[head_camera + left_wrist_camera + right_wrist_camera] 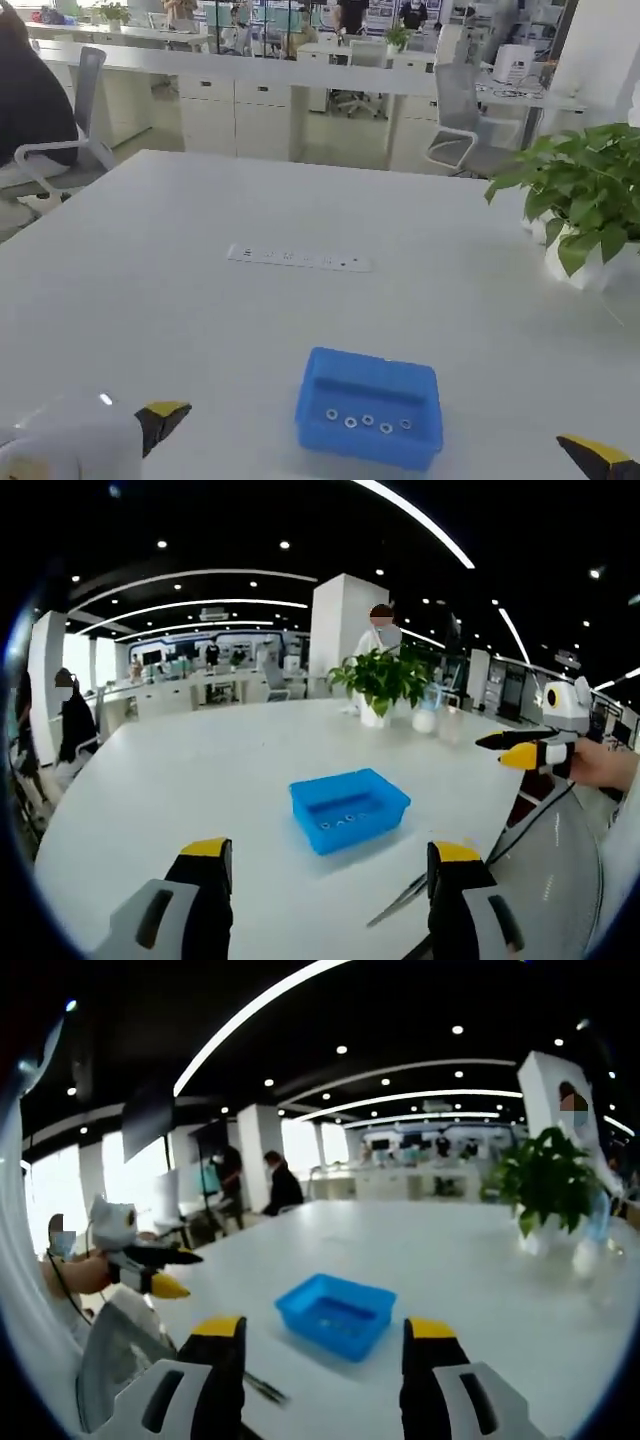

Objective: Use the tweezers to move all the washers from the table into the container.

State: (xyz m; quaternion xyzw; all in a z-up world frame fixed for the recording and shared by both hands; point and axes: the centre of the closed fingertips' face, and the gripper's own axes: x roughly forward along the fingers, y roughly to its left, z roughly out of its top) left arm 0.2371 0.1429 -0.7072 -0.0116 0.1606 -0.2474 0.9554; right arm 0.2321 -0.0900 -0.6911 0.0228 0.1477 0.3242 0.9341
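Chief risk: calling the job finished too soon. Counted 5 washers (368, 421) lying in a loose row inside the blue container (365, 447), towards its near wall. Made out no washer on the white desk (200, 320), yet easy to miss small pale rings on a pale top, so worth a slow scan before stopping.

If any left, expect trouble with the tweezers (402, 902). Lying flat on the desk, on the person's side of the container, gripped by nothing. Thin and low, so probably hard to lift with the broad fingers of the left gripper (330, 868) or the right gripper (325, 1345), both sets spread wide and empty. With a clumsy pinch, easy to skid the tweezers off the desk edge. Equally easy to nudge the light container and spill what is already in. Reaching with both grippers for the same spot also invites a clash.

Between views: washers countable from the head view, mere specks in the left gripper view, too small to tell in the right gripper view. Tweezers plain in both gripper views, just beside 1 finger in each. In the left gripper view, the right gripper seen from outside, held up in a hand (603, 765) well to the right of the container. In the right gripper view, the left gripper at far left.
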